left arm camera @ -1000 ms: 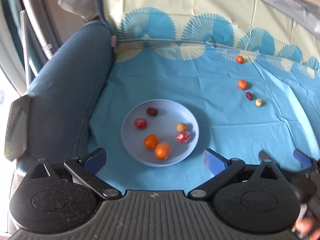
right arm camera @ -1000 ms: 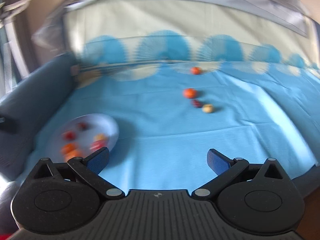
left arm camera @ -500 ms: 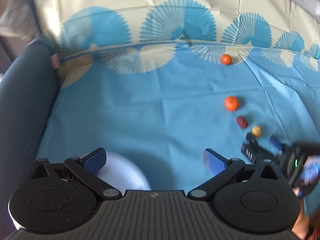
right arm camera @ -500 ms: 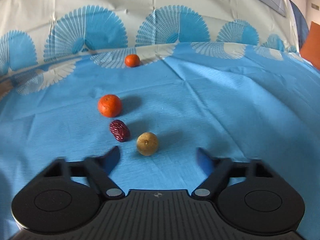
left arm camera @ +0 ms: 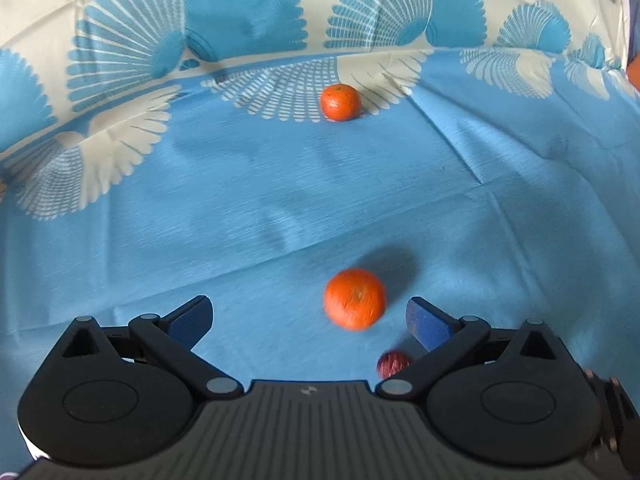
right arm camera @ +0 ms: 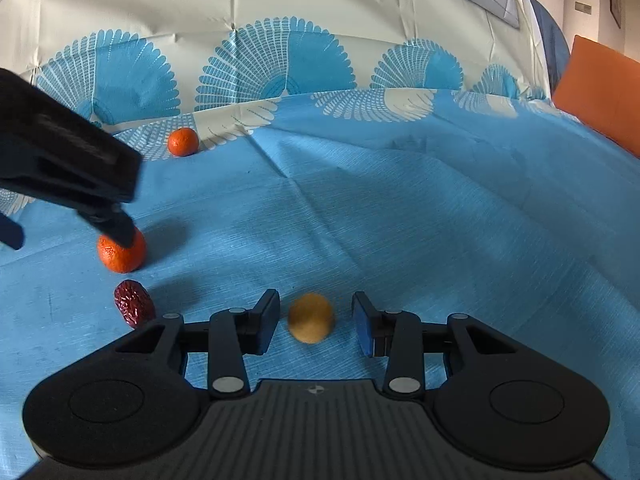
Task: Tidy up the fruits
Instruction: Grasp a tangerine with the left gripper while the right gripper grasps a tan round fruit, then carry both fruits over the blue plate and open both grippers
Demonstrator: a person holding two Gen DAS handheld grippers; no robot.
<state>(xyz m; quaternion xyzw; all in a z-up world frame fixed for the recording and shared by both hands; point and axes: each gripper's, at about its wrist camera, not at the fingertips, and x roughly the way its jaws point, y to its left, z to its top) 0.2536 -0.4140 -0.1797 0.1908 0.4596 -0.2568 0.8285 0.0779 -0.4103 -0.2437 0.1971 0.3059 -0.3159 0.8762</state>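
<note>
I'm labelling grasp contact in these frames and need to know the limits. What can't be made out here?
- Left wrist view: the red date is blurred and half hidden behind the left gripper.
- Left wrist view: the near orange is motion-blurred.
- Right wrist view: the left gripper's finger covers the near orange's top; contact is unclear.
- Right wrist view: the yellow fruit between the right gripper jaws is blurred; touch is uncertain.

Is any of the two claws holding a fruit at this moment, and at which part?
Nothing is held. The right claw is open around the yellow fruit, with gaps on both sides. The left claw is open near the big orange, not touching it.
</note>
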